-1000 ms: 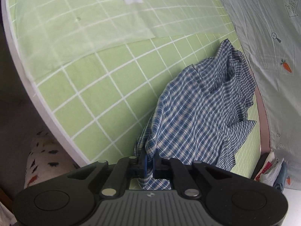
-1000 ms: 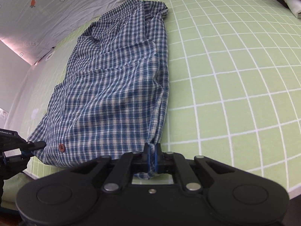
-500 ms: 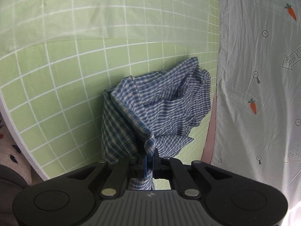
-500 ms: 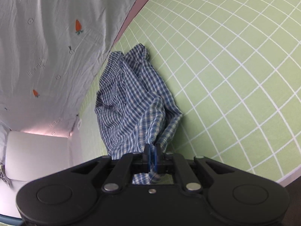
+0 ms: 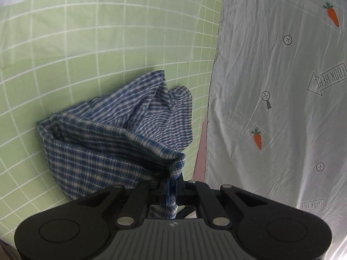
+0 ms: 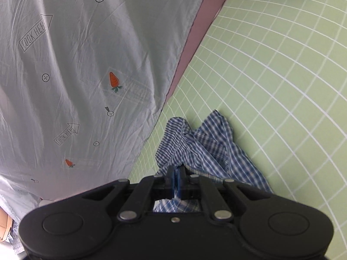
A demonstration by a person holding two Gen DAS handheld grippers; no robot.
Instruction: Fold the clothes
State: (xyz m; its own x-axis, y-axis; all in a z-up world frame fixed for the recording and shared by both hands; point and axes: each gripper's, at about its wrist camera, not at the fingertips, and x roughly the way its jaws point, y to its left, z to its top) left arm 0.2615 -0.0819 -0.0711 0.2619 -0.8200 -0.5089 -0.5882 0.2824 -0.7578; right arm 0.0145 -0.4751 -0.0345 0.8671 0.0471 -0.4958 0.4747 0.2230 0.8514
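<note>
Surface: a green gridded mat (image 5: 91,49) fills the upper left of the left wrist view and the right side of the right wrist view; it is taken to cover the counter.
Backdrop: a pale sheet (image 5: 282,86) printed with carrots and arrows hangs along the right of the left wrist view and the upper left of the right wrist view; a pink strip is seen between it and the mat.
Garment: a blue checked shirt (image 5: 121,143) is bunched at the centre of both views, partly raised off the mat, with its far end resting on the grid near the sheet's edge.
Fold progress: one fold is judged to be under way; the near part is lifted and doubled toward the far part, but no flat layer has been laid yet.
Work left: the lifted edge is to be set down and smoothed, and further folds are judged to be needed before a neat packet is reached.
Left gripper (image 5: 171,187): the jaws are closed tight on a pinch of shirt cloth at the lower centre of its view.
Right gripper (image 6: 176,178): the jaws are likewise pressed together on a fold of the shirt at the lower centre of its view.
Risk: the loose far end is judged likely to crumple under the doubled layer.
</note>
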